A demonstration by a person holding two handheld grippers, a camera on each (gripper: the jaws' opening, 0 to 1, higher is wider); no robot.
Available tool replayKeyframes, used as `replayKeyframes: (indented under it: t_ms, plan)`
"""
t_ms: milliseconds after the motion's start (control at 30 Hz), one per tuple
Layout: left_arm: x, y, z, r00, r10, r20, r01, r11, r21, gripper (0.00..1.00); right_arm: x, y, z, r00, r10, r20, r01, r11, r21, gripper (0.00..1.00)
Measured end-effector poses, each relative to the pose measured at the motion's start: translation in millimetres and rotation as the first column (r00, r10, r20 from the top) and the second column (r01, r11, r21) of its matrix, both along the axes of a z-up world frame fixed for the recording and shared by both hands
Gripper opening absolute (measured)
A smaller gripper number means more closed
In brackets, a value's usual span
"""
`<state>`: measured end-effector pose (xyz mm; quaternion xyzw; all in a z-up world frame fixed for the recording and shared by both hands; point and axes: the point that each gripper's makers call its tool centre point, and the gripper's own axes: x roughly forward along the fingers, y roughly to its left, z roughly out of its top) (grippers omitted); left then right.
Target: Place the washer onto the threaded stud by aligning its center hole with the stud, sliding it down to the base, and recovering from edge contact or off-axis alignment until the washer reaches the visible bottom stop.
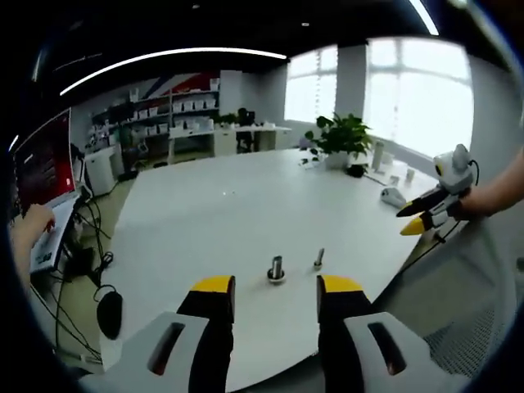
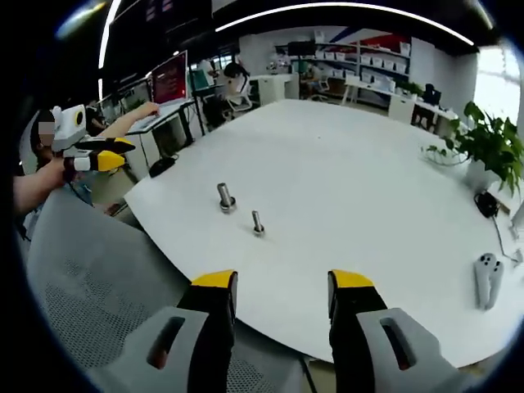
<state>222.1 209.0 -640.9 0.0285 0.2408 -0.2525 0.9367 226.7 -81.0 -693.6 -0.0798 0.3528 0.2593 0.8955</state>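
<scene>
The left gripper [image 1: 277, 286], a grey two-jaw claw with yellow tips over black pads, stands released with its jaws spread wide and nothing between them; in the left gripper view it hangs at the near edge of the large white round-cornered table [image 1: 237, 205]. Just ahead of the gap between its tips stands the short metal threaded stud on a round base [image 1: 277, 270], upright on the tabletop, and a little to that view's right of it stands a smaller, thinner metal bolt-like piece [image 1: 318, 259], also upright and apart from the stud. Whether a washer already sits at the stud's base is too small to tell. The right gripper [image 2: 282, 286], of the same grey, black and yellow build, is likewise released, jaws parted and empty, held off the table's edge above a grey mesh chair back [image 2: 90, 286]. In the right gripper view the stud lies well ahead of the jaws and toward that view's left, with the thinner piece just beside it and nearer the claw. Each view catches the other gripper out beyond the table's rim, held in a hand. A potted green plant [image 1: 340, 135] stands at the far side of the table, and a white handheld controller [image 2: 488, 278] lies near its edge.
</scene>
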Motion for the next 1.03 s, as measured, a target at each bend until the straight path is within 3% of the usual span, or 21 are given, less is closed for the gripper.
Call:
replayKeyframes:
  t_ms: [167,400,633,1033]
  plan:
    - [-1.5,-1.6,-2.6,1.0,-0.003,-0.023,0.003,1.0,-0.025,0.38,0.7,-5.3,-0.3,0.999,-0.031,-0.005,0.032,0.999,0.014,0.47]
    - [-6.1,-11.3,-7.5,0.998,-0.055,-0.03,0.056,0.998,0.023,0.39,4.1,-6.3,6.7,0.999,-0.028,0.044,0.028,1.0,0.004,0.46]
    - [-1.8,-4.9,-5.3,0.999,-0.028,-0.04,0.028,1.0,-0.011,0.38,6.4,-10.0,6.2,0.998,-0.05,0.039,0.05,0.999,0.02,0.46]
    - [-2.1,-4.1,-5.5,0.999,-0.022,-0.041,0.021,1.0,-0.014,0.38,7.7,-10.3,3.5,0.998,-0.05,0.033,0.05,0.999,0.018,0.46]
